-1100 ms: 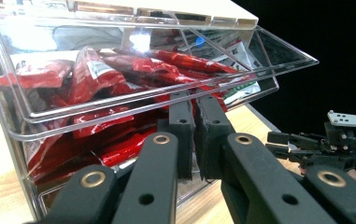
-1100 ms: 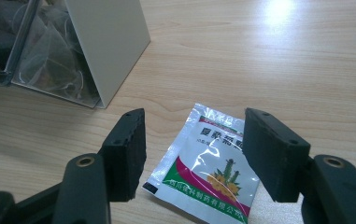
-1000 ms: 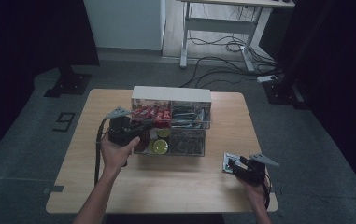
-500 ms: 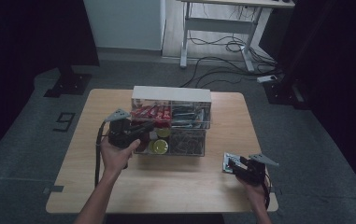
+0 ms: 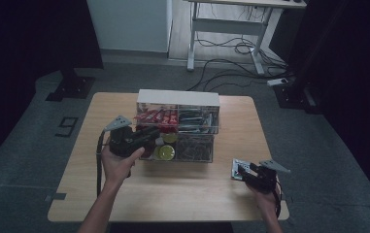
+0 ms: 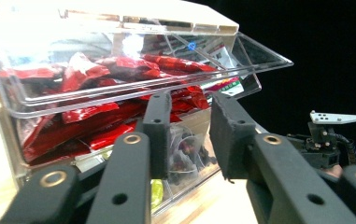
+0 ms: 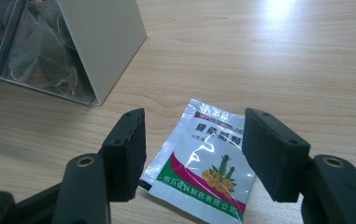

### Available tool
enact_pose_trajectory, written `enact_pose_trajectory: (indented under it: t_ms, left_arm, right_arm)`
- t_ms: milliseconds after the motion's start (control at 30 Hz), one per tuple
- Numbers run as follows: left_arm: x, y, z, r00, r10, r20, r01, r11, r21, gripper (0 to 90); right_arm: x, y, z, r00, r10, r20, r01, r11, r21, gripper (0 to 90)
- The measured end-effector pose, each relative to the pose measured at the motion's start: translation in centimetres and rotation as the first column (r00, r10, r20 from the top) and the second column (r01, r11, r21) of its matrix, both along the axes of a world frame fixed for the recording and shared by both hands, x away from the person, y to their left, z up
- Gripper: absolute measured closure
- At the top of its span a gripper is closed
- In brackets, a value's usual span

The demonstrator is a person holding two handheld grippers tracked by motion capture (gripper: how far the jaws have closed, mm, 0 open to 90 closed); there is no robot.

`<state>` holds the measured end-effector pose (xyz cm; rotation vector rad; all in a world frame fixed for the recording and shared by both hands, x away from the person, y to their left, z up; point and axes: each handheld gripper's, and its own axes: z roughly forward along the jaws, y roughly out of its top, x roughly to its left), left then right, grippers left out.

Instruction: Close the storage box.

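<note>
A clear organizer with a white top (image 5: 177, 97) stands mid-table. Its upper left bin (image 6: 119, 93) is tilted out and holds red packets (image 5: 156, 116). My left gripper (image 5: 154, 137) points at the organizer's left front. In the left gripper view the left gripper (image 6: 190, 106) sits just below the tilted bin's lip. Its jaws have just been opening and stand open, with nothing pressed between the pads. Near the table's right front, my right gripper (image 5: 241, 170) is open and low over a silver sachet (image 7: 203, 163) with green and red print. The sachet lies flat on the wood between the jaws, untouched.
Below the red packets, a compartment holds yellow round items (image 5: 165, 152), and clear tea-bag pouches (image 7: 40, 70) fill the bin beside it. The wooden table (image 5: 182, 194) has bare room in front. A desk frame and cables (image 5: 231, 46) lie on the floor beyond.
</note>
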<state>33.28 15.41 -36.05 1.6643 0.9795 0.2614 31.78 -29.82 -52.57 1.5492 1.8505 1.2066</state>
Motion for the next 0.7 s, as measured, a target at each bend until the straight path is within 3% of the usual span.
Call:
enact_pose_trajectory:
  t_ms: [567,700]
  left_arm:
    - [-0.6,1.2,-0.8,0.9997,-0.019,0.017,0.019,0.9998,0.01,55.5]
    - [-1.1,1.2,-0.7,0.9993,-0.026,0.028,0.025,0.9992,0.032,52.7]
  right_arm:
    - [0.0,0.1,-0.1,1.0,0.0,-0.004,0.0,1.0,0.0,39.8]
    - [0.0,0.0,-0.1,1.0,-0.001,-0.004,0.001,1.0,0.0,39.8]
